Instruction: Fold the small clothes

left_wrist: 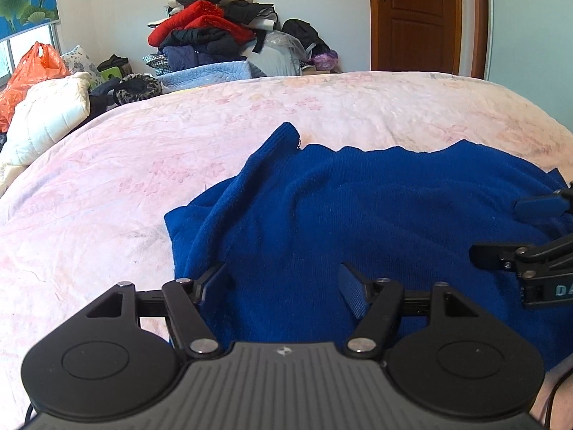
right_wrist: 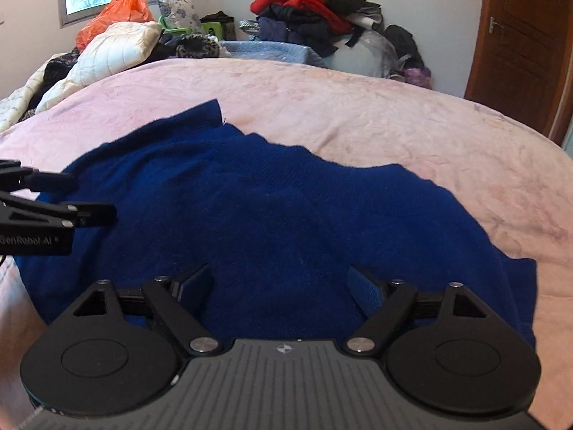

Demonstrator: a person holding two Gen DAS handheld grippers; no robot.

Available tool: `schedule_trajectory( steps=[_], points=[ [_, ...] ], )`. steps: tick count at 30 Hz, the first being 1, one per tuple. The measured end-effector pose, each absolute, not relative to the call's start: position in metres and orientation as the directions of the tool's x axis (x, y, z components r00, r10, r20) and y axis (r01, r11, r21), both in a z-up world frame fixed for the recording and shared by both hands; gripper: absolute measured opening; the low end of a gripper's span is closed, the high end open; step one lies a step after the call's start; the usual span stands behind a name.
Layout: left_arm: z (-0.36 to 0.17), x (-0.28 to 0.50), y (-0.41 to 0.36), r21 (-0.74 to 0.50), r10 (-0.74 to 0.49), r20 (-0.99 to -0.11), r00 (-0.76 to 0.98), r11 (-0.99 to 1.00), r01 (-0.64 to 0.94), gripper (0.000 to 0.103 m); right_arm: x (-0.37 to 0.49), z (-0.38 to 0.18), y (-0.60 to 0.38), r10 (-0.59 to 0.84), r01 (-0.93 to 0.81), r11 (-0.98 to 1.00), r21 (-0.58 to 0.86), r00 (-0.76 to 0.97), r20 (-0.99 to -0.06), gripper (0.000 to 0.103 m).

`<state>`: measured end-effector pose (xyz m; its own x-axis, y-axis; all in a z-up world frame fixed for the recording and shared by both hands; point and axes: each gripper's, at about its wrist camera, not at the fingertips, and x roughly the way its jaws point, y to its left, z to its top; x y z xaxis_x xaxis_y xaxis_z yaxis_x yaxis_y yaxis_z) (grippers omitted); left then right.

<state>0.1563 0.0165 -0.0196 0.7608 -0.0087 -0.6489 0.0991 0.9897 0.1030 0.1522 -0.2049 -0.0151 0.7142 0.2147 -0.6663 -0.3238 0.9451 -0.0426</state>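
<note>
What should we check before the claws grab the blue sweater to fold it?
1. Left claw open: ok, its fingers stand wide apart above the blue sweater.
2. Right claw open: ok, also spread wide, nothing held.
3. Sweater lying flat: not ok, it is rumpled, with a sleeve lying loose at its far left.
4. Room on the pink bedspread for folding: ok, bare cover shows beyond and beside the sweater.
5. Claws apart from each other: ok, they sit side by side with a gap.
6. Near hem within reach: cannot tell, the claws hide it.
</note>
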Motion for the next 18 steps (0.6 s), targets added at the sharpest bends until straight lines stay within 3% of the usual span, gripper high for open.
schedule_trajectory(
  steps=[6,18],
  points=[
    [-0.013,0.15,0.018,0.104,-0.005,-0.64,0.769,0.99,0.093,0.068,0.133,0.002,-0.193,0.226,-0.351,0.932,-0.088,0.755,-0.616,0.092],
    [0.003,0.142,0.032,0.142,0.043,-0.59,0.806,0.989,0.051,0.076,0.094,0.014,-0.163,0.254,-0.417,0.896,-0.151,0.761,-0.597,0.092]
  ],
)
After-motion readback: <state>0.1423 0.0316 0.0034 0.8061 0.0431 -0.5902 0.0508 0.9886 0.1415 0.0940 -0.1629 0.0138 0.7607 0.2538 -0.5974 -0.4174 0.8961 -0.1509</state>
